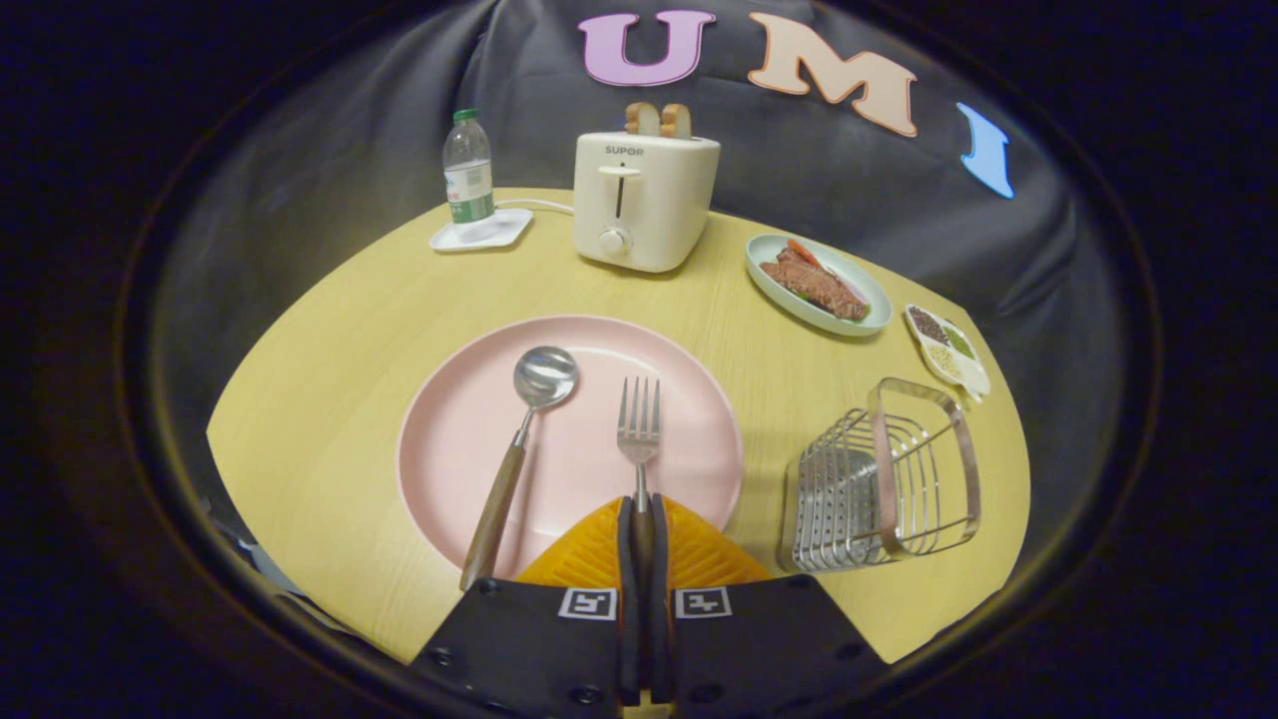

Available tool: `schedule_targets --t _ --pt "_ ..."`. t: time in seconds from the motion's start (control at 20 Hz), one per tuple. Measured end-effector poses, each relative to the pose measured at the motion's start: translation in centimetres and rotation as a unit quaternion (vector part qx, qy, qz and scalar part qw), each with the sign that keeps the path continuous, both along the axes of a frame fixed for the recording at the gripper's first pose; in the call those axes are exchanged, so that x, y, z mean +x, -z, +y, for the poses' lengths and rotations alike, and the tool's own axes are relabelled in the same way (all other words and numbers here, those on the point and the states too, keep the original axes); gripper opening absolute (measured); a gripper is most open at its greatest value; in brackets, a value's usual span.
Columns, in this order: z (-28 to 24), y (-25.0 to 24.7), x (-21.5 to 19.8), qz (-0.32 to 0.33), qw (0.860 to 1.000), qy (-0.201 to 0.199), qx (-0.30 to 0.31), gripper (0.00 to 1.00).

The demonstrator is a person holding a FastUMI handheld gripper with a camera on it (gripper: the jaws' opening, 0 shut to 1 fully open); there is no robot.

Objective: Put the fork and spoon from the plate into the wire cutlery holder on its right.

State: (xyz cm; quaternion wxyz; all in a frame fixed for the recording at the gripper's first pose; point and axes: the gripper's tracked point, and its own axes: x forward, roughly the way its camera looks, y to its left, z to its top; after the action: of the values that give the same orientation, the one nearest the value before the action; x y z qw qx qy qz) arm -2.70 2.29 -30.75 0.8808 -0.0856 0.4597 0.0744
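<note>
I've got the gripper (642, 519) closed down on the fork (639, 439), both fingers squeezing its handle with hardly any gap left between them. Tines point away from me, out past the fingertips over the pink plate (454, 439). Can't tell if the fork is lifted yet or resting on the plate; looks low, close to the surface.

Spoon (519, 449) lies untouched on the plate, to the left of the fork, bowl away from me, wooden handle running back past the near rim of the plate, left of my fingers.

Wire cutlery holder (884, 479) stands on the worktop (329, 330) just right of the plate, upright, nothing inside as far as I can see through the wires.

Progress, my call: early. Nothing delivered. Fork grasp appears made, so first of two items is in hand; lift, carry right and drop into the holder are left, then the whole cycle again for the spoon.

Other stuff well beyond the plate and out of the way: toaster (644, 200) with bread in it, water bottle (467, 170) on a small white tray, dish of meat (819, 285), small seasoning dish (947, 350) behind the holder.
</note>
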Motion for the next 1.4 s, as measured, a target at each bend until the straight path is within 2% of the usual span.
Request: schedule_targets --t 0.65,0.95,1.4 --pt "-3.5 -5.6 0.6 0.022 0.998 -0.063 -0.015 0.07" --pt "-6.2 -7.7 0.4 0.045 0.996 -0.071 -0.004 0.07" --pt "-12.4 -9.6 -0.7 0.070 0.990 -0.108 -0.061 0.07"
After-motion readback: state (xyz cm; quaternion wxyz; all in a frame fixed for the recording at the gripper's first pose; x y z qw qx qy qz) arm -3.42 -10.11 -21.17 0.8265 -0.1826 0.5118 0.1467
